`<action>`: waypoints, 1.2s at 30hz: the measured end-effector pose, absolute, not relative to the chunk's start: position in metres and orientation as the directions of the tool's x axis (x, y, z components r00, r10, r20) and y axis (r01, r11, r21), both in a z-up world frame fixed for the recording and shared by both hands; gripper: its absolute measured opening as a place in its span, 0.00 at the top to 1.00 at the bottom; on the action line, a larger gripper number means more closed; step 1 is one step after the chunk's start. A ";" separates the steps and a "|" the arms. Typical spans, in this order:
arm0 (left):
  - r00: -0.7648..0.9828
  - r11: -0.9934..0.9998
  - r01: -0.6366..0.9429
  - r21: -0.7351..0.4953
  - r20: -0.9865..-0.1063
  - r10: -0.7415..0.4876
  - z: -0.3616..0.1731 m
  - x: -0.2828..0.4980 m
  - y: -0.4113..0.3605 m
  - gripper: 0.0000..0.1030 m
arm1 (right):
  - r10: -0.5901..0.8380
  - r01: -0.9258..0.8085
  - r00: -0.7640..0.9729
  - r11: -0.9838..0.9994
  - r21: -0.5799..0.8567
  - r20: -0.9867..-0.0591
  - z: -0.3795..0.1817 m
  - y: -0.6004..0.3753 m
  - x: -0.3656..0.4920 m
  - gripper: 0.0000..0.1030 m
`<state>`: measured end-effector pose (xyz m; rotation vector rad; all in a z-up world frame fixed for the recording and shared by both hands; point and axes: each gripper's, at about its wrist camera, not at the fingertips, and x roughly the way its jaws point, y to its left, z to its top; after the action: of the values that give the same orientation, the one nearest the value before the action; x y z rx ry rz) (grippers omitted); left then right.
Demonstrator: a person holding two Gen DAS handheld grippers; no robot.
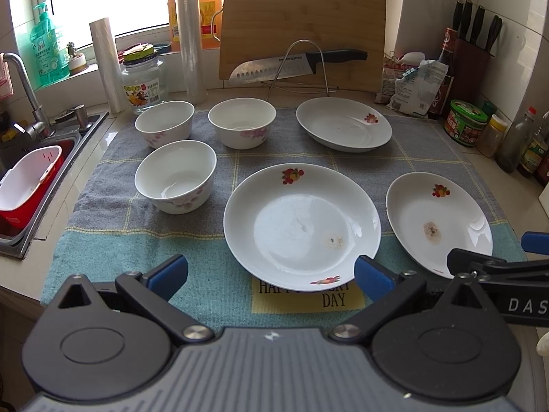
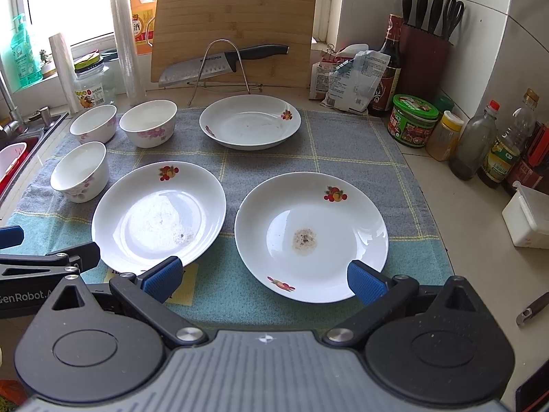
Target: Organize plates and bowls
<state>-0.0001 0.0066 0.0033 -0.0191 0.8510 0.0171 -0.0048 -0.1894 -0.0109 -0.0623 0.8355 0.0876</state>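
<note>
Three white plates with fruit prints lie on a grey-and-teal towel (image 1: 103, 158): a middle plate (image 1: 302, 226) (image 2: 158, 216), a right plate (image 1: 439, 219) (image 2: 310, 237) and a far plate (image 1: 343, 128) (image 2: 250, 122). Three white bowls with pink flowers stand at the left: near (image 1: 175, 180) (image 2: 80, 171), far left (image 1: 164, 123) (image 2: 93, 123), far middle (image 1: 242, 122) (image 2: 148, 122). My left gripper (image 1: 271, 273) is open and empty, near the middle plate's front rim. My right gripper (image 2: 264, 278) is open and empty, at the right plate's front rim.
A cutting board (image 1: 302, 31) and a knife (image 1: 295, 63) on a wire rack stand behind the towel. A sink (image 1: 31, 178) with a red-and-white basket lies at the left. Bottles, jars (image 2: 413, 120) and a knife block (image 2: 425, 55) line the right wall. A white box (image 2: 528, 219) sits at the right.
</note>
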 end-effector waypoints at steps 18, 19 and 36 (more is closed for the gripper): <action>0.658 1.000 -0.026 -0.010 -0.753 0.009 0.003 0.002 0.007 0.01 | 0.050 -0.102 0.669 0.994 -0.025 -0.742 -0.011 -0.189 -0.004 0.00; 0.658 1.000 -0.026 -0.011 -0.753 0.009 0.003 0.002 0.007 0.01 | 0.051 -0.102 0.668 0.995 -0.023 -0.742 -0.011 -0.188 -0.004 0.00; 0.658 1.000 -0.017 -0.017 -0.753 -0.001 0.001 0.003 0.012 0.01 | 0.038 -0.095 0.671 0.995 -0.035 -0.740 -0.009 -0.184 -0.003 0.00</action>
<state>0.0031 0.0118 0.0014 -0.0229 0.8532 0.0090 -0.0028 -0.1843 -0.0089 -0.0726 0.8321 0.0748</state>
